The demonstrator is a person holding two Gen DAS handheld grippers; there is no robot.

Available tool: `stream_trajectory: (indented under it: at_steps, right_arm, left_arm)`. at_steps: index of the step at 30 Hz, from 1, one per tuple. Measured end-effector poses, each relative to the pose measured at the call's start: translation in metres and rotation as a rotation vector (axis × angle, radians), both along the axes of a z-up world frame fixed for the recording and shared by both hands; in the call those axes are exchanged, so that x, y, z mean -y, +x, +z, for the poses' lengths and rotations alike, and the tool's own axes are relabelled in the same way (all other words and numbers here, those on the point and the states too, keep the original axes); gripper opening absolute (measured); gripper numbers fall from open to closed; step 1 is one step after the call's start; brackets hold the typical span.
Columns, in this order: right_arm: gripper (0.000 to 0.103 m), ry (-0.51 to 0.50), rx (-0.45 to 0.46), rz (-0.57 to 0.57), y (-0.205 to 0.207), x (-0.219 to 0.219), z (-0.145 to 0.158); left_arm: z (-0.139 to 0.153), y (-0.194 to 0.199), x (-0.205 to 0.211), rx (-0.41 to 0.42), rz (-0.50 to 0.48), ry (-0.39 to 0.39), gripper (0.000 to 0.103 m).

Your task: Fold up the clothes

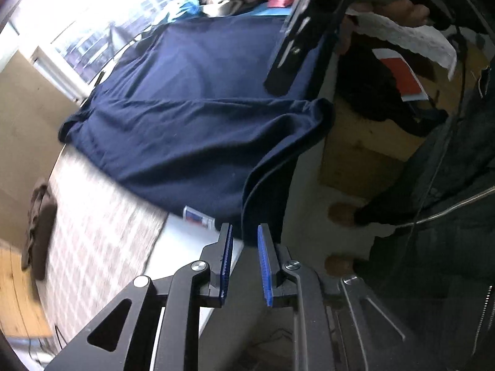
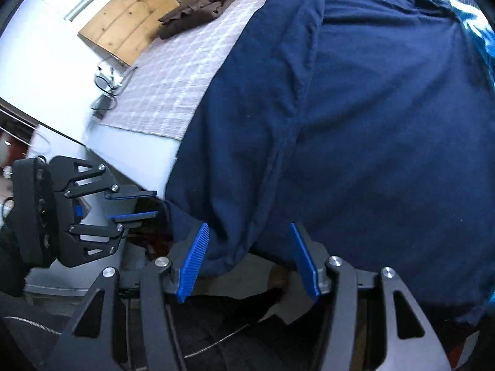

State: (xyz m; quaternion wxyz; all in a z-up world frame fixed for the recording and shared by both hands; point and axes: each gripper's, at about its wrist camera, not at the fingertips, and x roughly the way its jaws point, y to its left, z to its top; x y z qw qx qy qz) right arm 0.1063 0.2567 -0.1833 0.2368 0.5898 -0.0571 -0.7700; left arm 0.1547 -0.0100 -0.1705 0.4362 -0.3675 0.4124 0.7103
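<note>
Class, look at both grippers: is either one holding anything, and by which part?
Nothing is held. The left gripper and right gripper are both open, jaws straddling the hanging edge of the navy garment.

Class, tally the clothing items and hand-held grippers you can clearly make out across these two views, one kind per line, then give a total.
Navy garment: 1
Brown garment: 1
Hand-held grippers, left and right: 2
Total: 4
The pile of clothes by the window is too jumbled to count.

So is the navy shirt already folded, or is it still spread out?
Still spread: the navy shirt lies mostly flat across the table, one edge hanging over its side. Both grippers are open.
</note>
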Motion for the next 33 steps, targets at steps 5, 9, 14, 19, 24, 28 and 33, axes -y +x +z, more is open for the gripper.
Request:
stream_trajectory:
  at_steps: [5,9,14,19,24,28,33]
  right_arm:
    - [0.054,0.080,-0.010,0.009,0.000,0.009,-0.011]
    - [0.029,0.093,-0.011,0.011,-0.001,0.009,-0.018]
    - [0.004,0.020,0.003,0.001,-0.004,0.000,-0.010]
    - [0.004,-0.036,-0.059,-0.017,-0.004,-0.011,0.019]
    - [0.008,0.118,-0.010,-0.012,0.006,-0.011,-0.005]
    - [0.023,0.040,0.030,-0.082,0.019,-0.028,-0.007]
    - [0.040,-0.121,0.073,-0.080,0.027,-0.016,-0.021]
  left_arm:
    - [-0.010,0.003,-0.001,0.000,-0.013,0.015,0.006]
    - [-0.009,0.011,0.004,-0.012,0.030,0.038,0.003]
    - [0.022,0.019,0.010,-0.003,0.187,0.112,0.002]
    - [0.046,0.023,0.012,0.070,0.433,0.190,0.002]
    - [-0.022,0.034,0.015,0.145,0.493,0.003,0.000]
    - [-0.029,0.043,0.034,0.207,0.479,0.005,0.000]
    - [-0.021,0.024,0.043,0.111,0.487,0.020,0.004]
